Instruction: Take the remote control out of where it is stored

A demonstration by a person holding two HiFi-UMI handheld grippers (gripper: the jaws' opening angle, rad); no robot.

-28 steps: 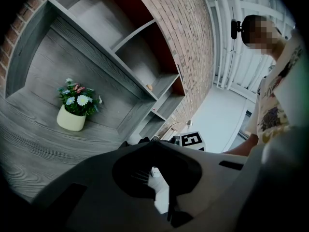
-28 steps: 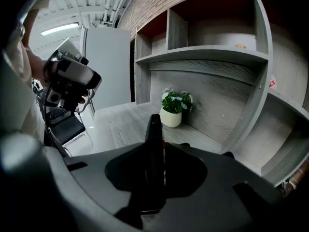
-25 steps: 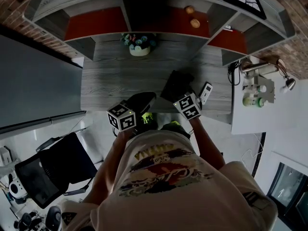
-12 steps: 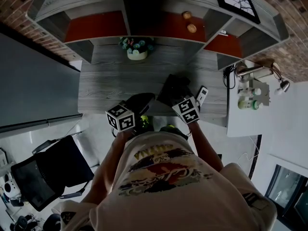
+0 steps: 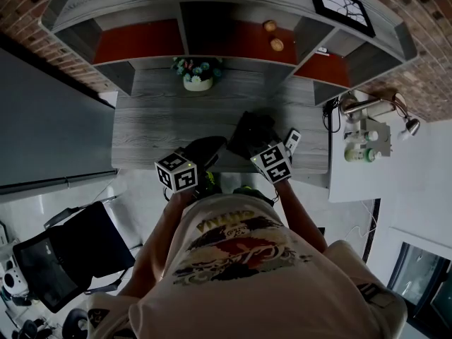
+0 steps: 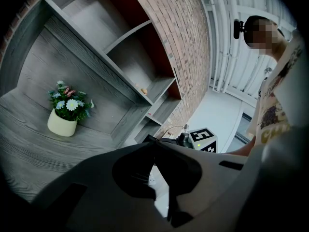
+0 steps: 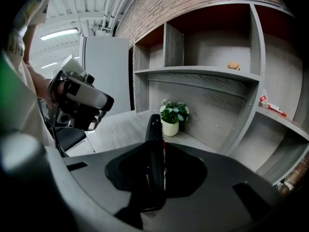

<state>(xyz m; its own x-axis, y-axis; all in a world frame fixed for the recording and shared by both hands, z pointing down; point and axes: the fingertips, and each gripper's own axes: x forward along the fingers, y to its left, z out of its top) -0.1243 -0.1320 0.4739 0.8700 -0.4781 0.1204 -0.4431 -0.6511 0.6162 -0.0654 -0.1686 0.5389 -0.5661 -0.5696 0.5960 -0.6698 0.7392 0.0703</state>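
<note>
Remote control: a slim white remote control (image 5: 291, 140) lies flat on the grey wood-grain table (image 5: 159, 111), near the front edge toward the right end. Its near end is hidden behind the marker cube (image 5: 272, 162) of the right tool.
Long axis: it runs from the person's side toward the shelf unit (image 5: 141, 37), tipped slightly to the right. Which end carries the buttons cannot be told.
Right tool: the right tool (image 7: 154, 122) is clenched, its jaws pressed into one thin dark blade with nothing between them. It is held over the table just left of the remote control and points at the shelf unit. Whether it touches the remote control cannot be told.
Left tool: the left tool (image 6: 152, 144) is closed at the tips and carries nothing. It is held at the table's front edge, beside the right tool.
Flower pot: a cream flower pot (image 5: 197, 82) of small blooms stands at the back of the table, against the shelf unit.
Shelf unit: two small round objects (image 5: 272, 35) sit in a red-backed compartment, and a framed picture (image 5: 341, 2) lies on top at the right.
Person: a person in a printed T-shirt (image 5: 240, 260) stands at the table's front edge.
</note>
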